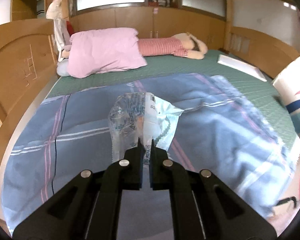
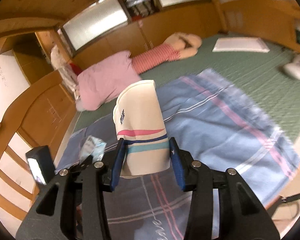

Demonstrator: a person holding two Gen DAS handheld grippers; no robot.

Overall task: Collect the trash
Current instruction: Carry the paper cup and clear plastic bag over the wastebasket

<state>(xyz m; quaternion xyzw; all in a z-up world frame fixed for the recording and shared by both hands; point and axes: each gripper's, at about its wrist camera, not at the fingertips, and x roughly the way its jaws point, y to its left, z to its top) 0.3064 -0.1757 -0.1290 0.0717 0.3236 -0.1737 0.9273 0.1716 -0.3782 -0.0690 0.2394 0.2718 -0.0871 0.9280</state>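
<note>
A crumpled clear plastic wrapper (image 1: pixel 142 118), printed in blue, is pinched between the closed fingers of the left gripper (image 1: pixel 146 147) and held above the blue plaid blanket (image 1: pixel 74 124). A cream paper cup (image 2: pixel 142 132) with pink, navy and teal stripes is clamped in the right gripper (image 2: pixel 147 150), its mouth turned toward 12 o'clock; its contents cannot be seen. A pink pillow (image 1: pixel 104 54) is seen at 11 o'clock.

The blanket (image 1: pixel 200 132) lies flat with open room above it. Far left, a pillow (image 1: pixel 104 54) and a doll (image 1: pixel 170 45) block the bed's far side. The green sheet (image 2: pixel 250 76) on the right is open, except a white pad (image 2: pixel 241 45) far right.
</note>
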